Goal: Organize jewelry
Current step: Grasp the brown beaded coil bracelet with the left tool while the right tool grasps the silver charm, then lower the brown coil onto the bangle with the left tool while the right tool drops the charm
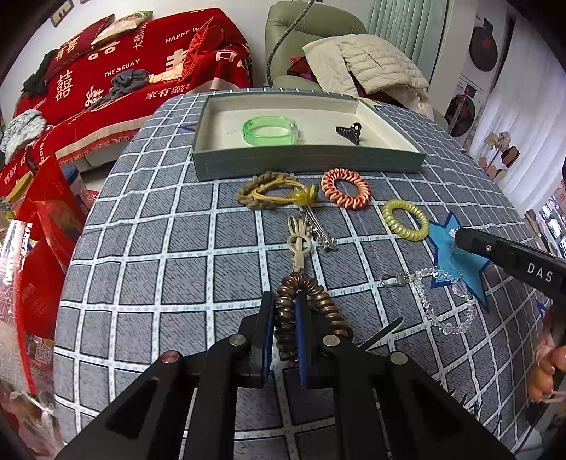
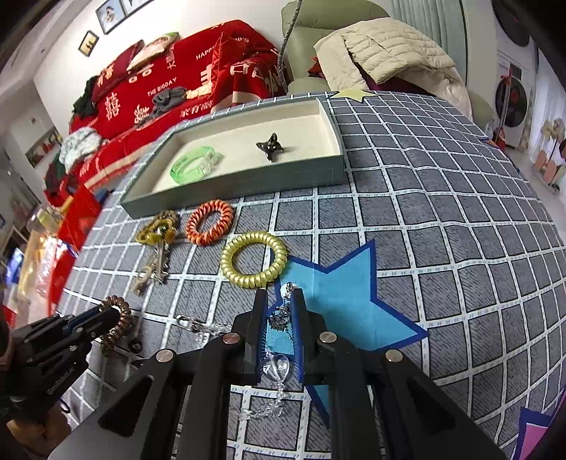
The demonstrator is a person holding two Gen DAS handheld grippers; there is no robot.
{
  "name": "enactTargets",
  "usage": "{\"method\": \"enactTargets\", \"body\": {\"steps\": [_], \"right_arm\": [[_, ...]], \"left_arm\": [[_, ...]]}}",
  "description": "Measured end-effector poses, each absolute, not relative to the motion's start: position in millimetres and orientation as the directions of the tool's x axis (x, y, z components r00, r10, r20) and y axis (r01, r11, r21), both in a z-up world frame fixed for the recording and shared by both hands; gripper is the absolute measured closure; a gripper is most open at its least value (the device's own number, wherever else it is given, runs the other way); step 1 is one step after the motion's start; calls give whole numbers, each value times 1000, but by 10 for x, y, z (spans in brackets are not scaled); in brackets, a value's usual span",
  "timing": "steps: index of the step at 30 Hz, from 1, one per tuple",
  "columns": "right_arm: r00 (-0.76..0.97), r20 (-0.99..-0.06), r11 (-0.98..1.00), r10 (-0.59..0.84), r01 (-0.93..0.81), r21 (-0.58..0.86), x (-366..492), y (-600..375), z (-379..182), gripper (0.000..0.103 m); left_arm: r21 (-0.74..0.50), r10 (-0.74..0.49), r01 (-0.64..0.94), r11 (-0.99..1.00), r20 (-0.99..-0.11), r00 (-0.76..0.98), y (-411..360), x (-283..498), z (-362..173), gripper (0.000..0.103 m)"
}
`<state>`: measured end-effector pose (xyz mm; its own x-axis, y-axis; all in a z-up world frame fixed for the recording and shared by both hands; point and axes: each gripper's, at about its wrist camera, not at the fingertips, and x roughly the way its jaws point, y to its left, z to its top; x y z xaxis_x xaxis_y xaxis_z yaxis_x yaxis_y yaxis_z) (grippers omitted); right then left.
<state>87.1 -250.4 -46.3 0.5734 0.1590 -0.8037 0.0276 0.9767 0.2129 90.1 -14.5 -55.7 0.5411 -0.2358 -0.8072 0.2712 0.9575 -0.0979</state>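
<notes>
- A red sofa cover with white lettering lies far ahead and to the left.
- A beige quilted jacket is draped over a pale green armchair, far ahead.
- Red bags stand off to the left.
- The table wears a grey checked cloth.

Bright, even indoor light; daylight glare at right edge of both views. Shadows soft on tabletop. Strong fisheye bending, dark corner vignette. Centre sharp, left edges smeared and blurred.
</notes>
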Motion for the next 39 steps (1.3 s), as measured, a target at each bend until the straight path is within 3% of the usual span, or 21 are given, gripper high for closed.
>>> {"method": "enactTargets", "body": {"steps": [12, 24, 39], "right_arm": [[612, -756, 955, 231, 7, 297, 1041, -2592, -109, 89], [636, -722, 945, 272, -35, 325, 1734, -2625, 193, 89], [606, -759, 953, 241, 1, 303, 2776, -2664, -145, 89]], "left_arm": [[-94, -256, 293, 951, -772, 582, -120, 1077, -197, 71], [-73, -237, 268, 961, -719, 654, -117, 1837, 197, 71], [-14, -166, 243, 970, -771, 615, -380, 2987, -176, 71]]}}
